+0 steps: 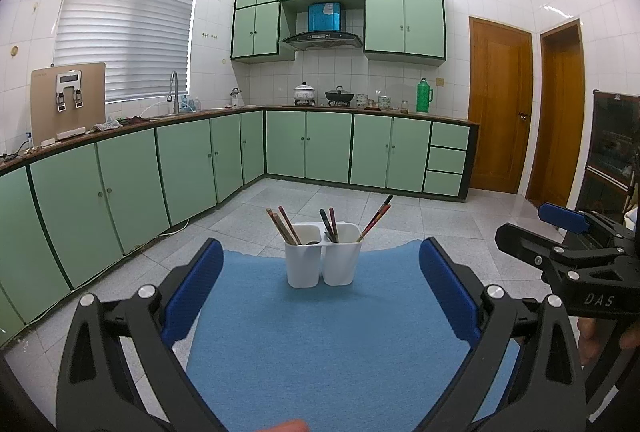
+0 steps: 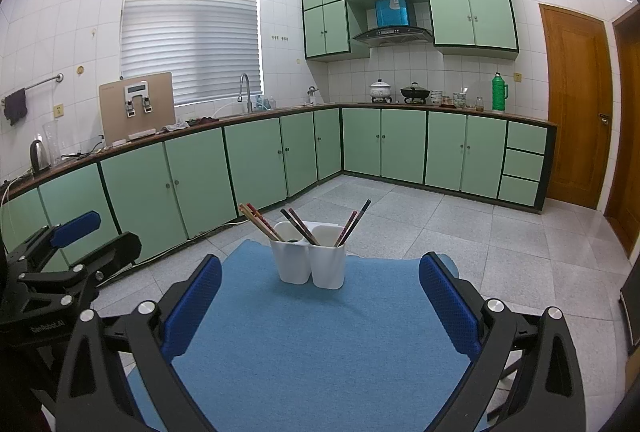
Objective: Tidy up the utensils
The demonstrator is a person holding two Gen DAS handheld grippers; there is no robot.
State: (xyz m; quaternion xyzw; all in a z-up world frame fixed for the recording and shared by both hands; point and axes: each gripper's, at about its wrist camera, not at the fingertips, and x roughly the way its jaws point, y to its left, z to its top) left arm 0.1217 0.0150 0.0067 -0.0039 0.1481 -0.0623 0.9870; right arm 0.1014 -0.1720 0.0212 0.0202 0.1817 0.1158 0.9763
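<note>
Blue cloth mat (image 1: 320, 332) covers the work surface, which extends toward 12 o'clock in both wrist views. Green-fronted cabinets (image 1: 192, 168) line the kitchen walls beyond, at 9 to 1 o'clock.

Left gripper (image 1: 320, 286): blue-padded fingers (image 1: 192, 292) spread wide apart, nothing between them, above the near part of the mat. Right gripper (image 2: 320, 298): fingers (image 2: 450, 306) likewise wide apart and empty. In the left view it appears at 3 o'clock.

Two white plastic holders (image 1: 322, 254) stand upright at the far edge of the mat, at 12 o'clock, touching side by side. Left holder: several reddish-brown chopsticks (image 1: 282, 226) leaning toward 11 o'clock, plus a dark item at the rim, too small to identify. Right holder: dark chopsticks (image 1: 330, 224) near its left wall and a red-black pair (image 1: 376, 218) leaning toward 1 o'clock.
</note>
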